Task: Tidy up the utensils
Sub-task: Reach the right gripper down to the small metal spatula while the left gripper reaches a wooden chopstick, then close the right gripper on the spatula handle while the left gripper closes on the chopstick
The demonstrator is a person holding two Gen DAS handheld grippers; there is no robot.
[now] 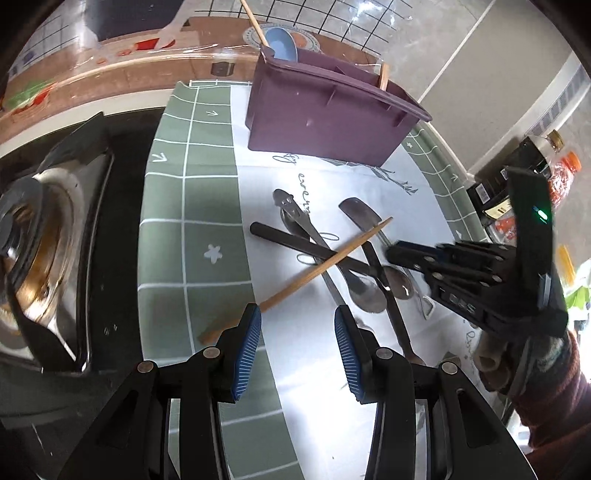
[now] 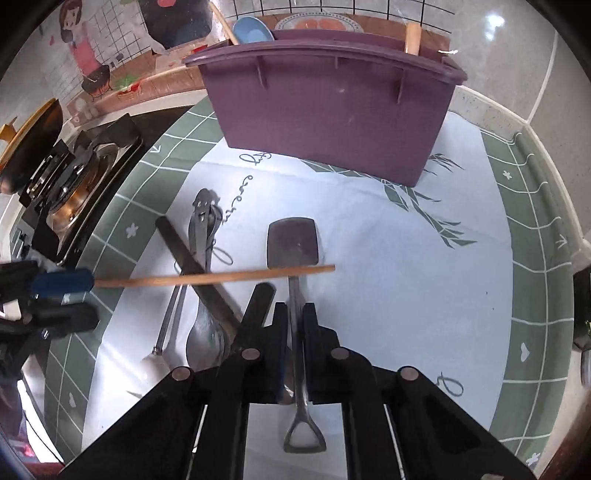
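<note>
1. The purple caddy [image 2: 332, 110] stands at the far end of the mat [image 2: 461, 314], straight ahead of both grippers. It already holds a blue spoon [image 2: 251, 31] and a couple of wooden handles, so that's where I'd guess everything ends up.

2. The loose pile lies between the caddy and the grippers: a wooden chopstick [image 2: 214, 277] crosswise over a black stick [image 2: 199, 273], two spoons and a shovel-shaped spoon [image 2: 293, 247].

3. The shovel spoon is the key one. Its long axis runs straight away from the right gripper [image 2: 294, 332], blade toward the caddy, loop handle back under the camera. The chopstick's tip lies across its neck, so lifting may nudge it.

4. The right gripper is pinched on that spoon's shaft, pads pressed against it from both sides. It's the nearer hand for this piece.

5. The left gripper [image 1: 297, 347] is spread with nothing between the pads, right by the chopstick's thick end [image 1: 236, 323], which points diagonally away from it toward the right.
</note>
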